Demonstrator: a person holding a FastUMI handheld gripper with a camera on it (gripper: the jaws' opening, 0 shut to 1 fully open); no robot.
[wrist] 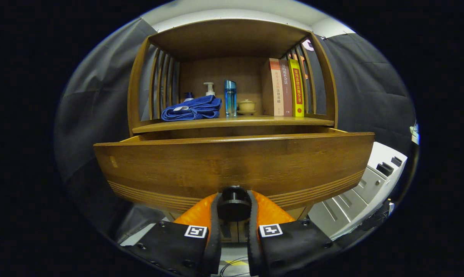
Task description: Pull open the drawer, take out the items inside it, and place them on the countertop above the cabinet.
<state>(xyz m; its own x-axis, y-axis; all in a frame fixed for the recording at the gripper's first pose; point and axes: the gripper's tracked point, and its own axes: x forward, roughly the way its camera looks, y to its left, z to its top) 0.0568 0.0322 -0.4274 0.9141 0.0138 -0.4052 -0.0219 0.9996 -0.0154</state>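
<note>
1. The gripper (234, 215) was clamped on the drawer's knob (234, 204), both fingers pressing it.
2. The drawer (232, 165) stood part-open, directly ahead, its front lying crosswise below the countertop (232, 122).

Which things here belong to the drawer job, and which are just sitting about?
Job: drawer, pulled part way out; its knob, clamped between the fingers of the gripper; countertop, where the items go. The drawer's contents are hidden behind its front.

Sitting about: towel, pump bottle, blue bottle, cup, books, white unit beside the cabinet.
</note>
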